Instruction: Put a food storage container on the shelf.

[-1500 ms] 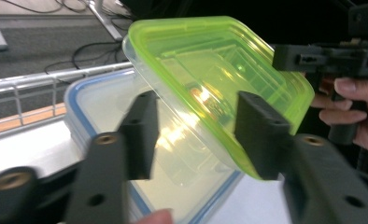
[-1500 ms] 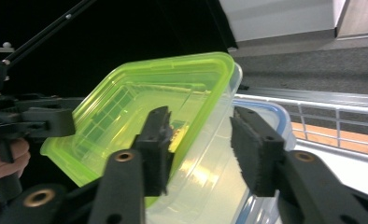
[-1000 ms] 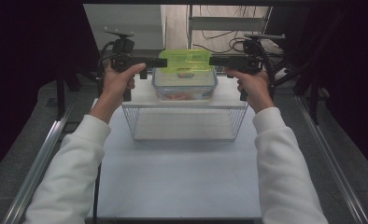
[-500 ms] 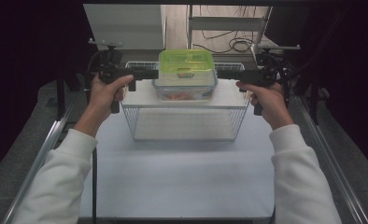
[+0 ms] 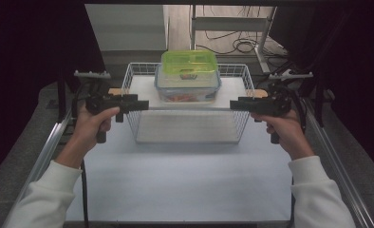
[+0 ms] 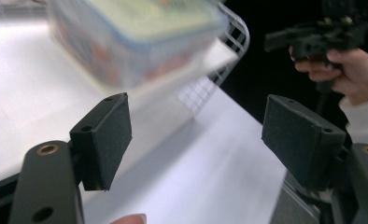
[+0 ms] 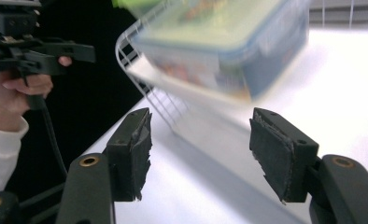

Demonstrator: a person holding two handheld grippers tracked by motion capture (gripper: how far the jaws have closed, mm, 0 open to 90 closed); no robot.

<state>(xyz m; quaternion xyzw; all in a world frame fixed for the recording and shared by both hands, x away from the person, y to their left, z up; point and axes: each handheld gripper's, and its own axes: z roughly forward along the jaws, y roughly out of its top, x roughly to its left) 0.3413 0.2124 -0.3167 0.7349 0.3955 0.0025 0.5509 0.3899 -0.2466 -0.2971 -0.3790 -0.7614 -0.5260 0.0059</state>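
Note:
A clear food container with a blue-rimmed lid (image 5: 187, 90) stands on a white board (image 5: 232, 95) laid over a wire basket (image 5: 190, 137). A green-lidded box (image 5: 190, 64) sits on top of it. My left gripper (image 5: 142, 104) hangs at the basket's left side and my right gripper (image 5: 233, 104) at its right side, both clear of the containers. In the left gripper view the left gripper (image 6: 203, 135) is open and empty, the blurred container (image 6: 126, 42) beyond it. The right gripper (image 7: 205, 149) has just been opening, with nothing between its pads.
The basket stands at the far middle of a white tabletop (image 5: 185, 180) with metal rails (image 5: 52, 142) along both sides. Dark surroundings flank the table. Cables lie on the floor (image 5: 237, 42) behind it. Each gripper view shows the other hand's gripper (image 6: 313, 35) (image 7: 56, 51) farther off.
Both grippers have drawn outward and down from the green-lidded box's sides to the basket's flanks. The stacked containers stay where they were.

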